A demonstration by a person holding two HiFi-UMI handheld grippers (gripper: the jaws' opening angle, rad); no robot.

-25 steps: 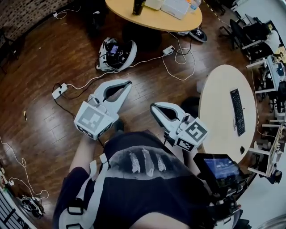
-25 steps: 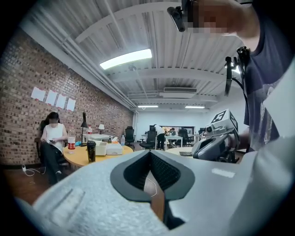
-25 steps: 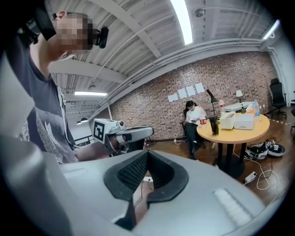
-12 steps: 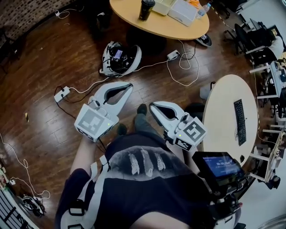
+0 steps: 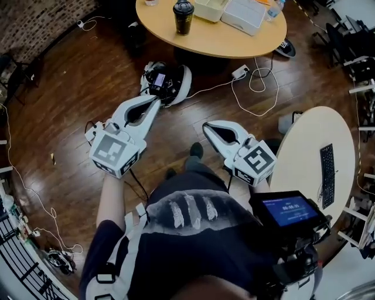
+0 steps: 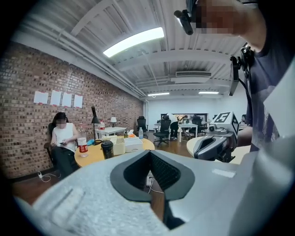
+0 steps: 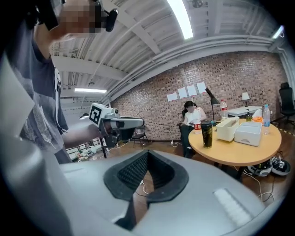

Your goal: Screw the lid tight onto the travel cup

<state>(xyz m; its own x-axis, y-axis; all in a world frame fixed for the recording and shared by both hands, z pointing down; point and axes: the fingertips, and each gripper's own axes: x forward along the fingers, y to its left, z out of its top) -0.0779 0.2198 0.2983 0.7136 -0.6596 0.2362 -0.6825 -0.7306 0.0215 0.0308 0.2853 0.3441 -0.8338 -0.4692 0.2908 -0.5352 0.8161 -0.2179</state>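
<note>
Nearer now to the round table (image 5: 222, 44) bearing the travel cup (image 5: 183, 16), left gripper (image 5: 156, 101) and right gripper (image 5: 206, 126) hang empty, jaws together; screwing looks unstarted.

In the head view the table (image 5: 217, 41) at the top is cut off by the upper edge, and with it the boxes (image 5: 243, 14) on it; the cup (image 5: 183, 17) there is seen too small for the seating of its lid (image 5: 183, 7) to be told. The hands are hidden behind the left gripper (image 5: 156, 101) and the right gripper (image 5: 205, 126), and much of the floor (image 5: 70, 88) toward the bottom is covered by the person's torso (image 5: 187, 246). The print on the screen (image 5: 290, 210) at the lower right is too small to be read.
</note>
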